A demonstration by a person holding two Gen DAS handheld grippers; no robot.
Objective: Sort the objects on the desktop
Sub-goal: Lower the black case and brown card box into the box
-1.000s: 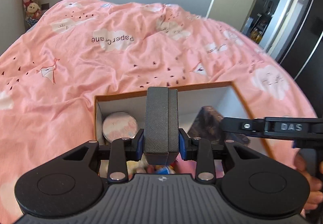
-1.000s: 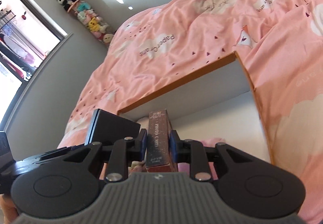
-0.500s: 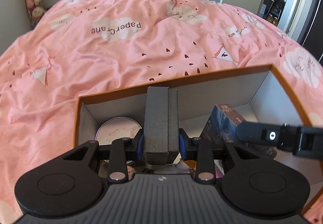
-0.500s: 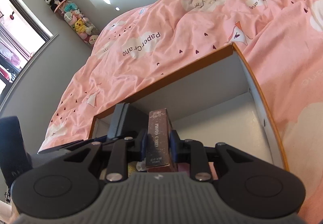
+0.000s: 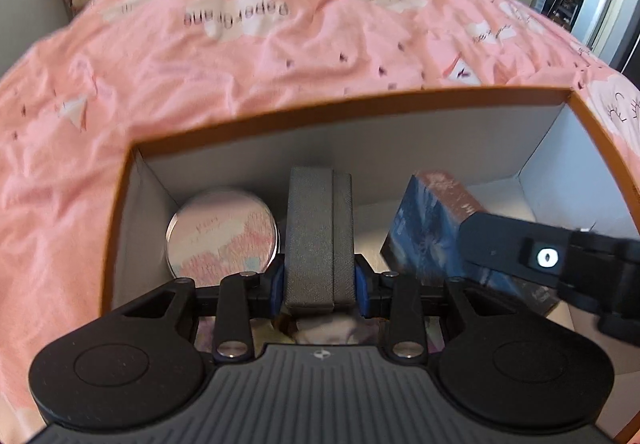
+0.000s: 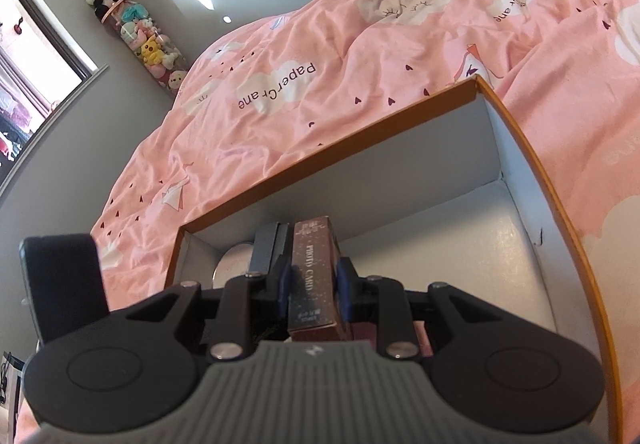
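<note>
L gripper (image 5: 319, 284) clamps grey case (image 5: 320, 232), R gripper (image 6: 313, 284) clamps card box (image 6: 314, 276); both low in box (image 5: 340, 112) beside tin (image 5: 222, 232); release left.

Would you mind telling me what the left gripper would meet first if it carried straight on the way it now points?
Probably the box's white floor or far wall; the left gripper, shut on a grey case, points into it. Depth is unclear.

A: where's the stuff? 
B: grey case (image 5: 320, 240) and photo-card box (image 6: 314, 276) both stand upright inside the orange-rimmed box (image 5: 340, 112), round tin (image 5: 222, 234) leaning in its left corner.
</note>
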